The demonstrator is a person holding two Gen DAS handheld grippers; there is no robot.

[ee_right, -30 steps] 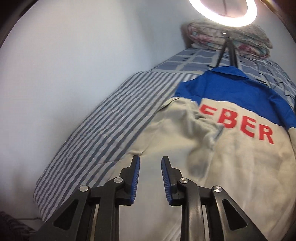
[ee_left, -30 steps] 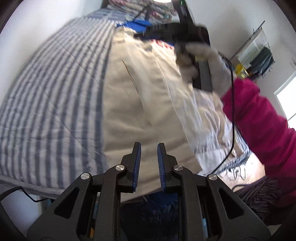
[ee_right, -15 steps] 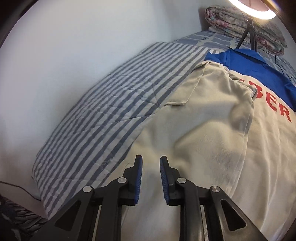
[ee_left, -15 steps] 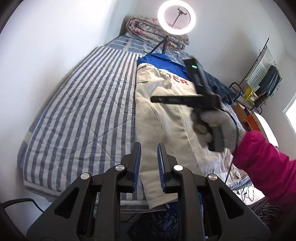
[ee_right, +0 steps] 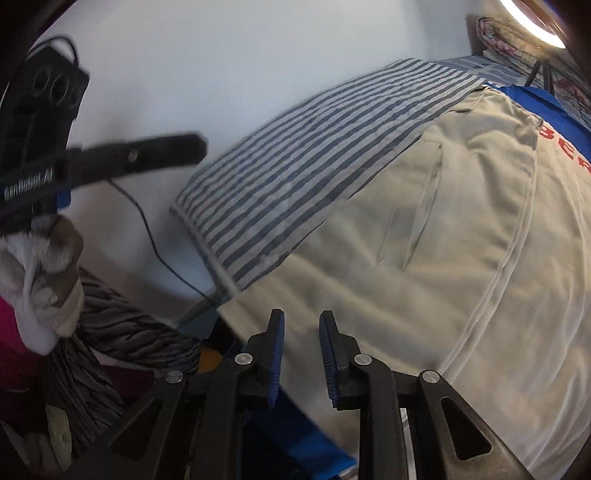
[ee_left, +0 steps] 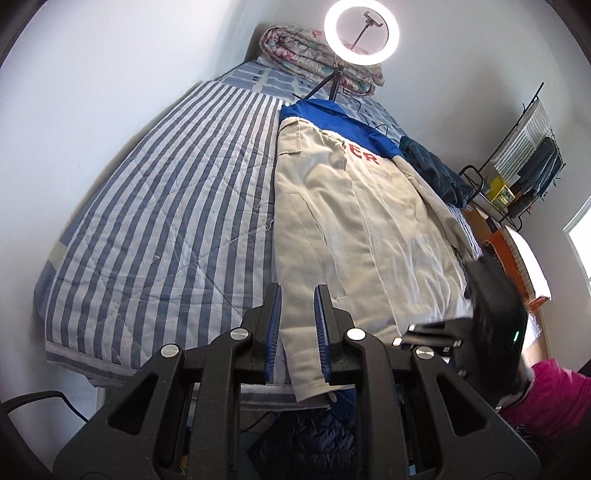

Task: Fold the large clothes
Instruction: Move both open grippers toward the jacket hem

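Note:
A long beige coat (ee_left: 332, 221) with a blue top and red letters lies lengthwise on the striped quilt (ee_left: 166, 221), its hem hanging over the bed's foot. My left gripper (ee_left: 298, 295) hovers above that near end, a narrow gap between its blue pads and nothing in it. My right gripper (ee_right: 301, 317) hangs over the coat's near hem (ee_right: 369, 314), also slightly open and empty. Its blurred black body (ee_left: 491, 306) shows at the right of the left wrist view, above a pink sleeve (ee_left: 546, 398). The left gripper's blurred finger (ee_right: 147, 155) and a gloved hand (ee_right: 40, 280) show at the left of the right wrist view.
A ring light (ee_left: 361, 36) on a tripod and a rolled floral blanket (ee_left: 295, 48) stand at the bed's head. A dark blue garment (ee_left: 436, 170) lies right of the coat. A rack (ee_left: 524, 147) stands by the right wall. A dark puffy garment (ee_left: 314, 435) sits below the bed's foot.
My right gripper swept from the red letters down the coat to its near hem. The left gripper drew back from the coat early on, then held still.

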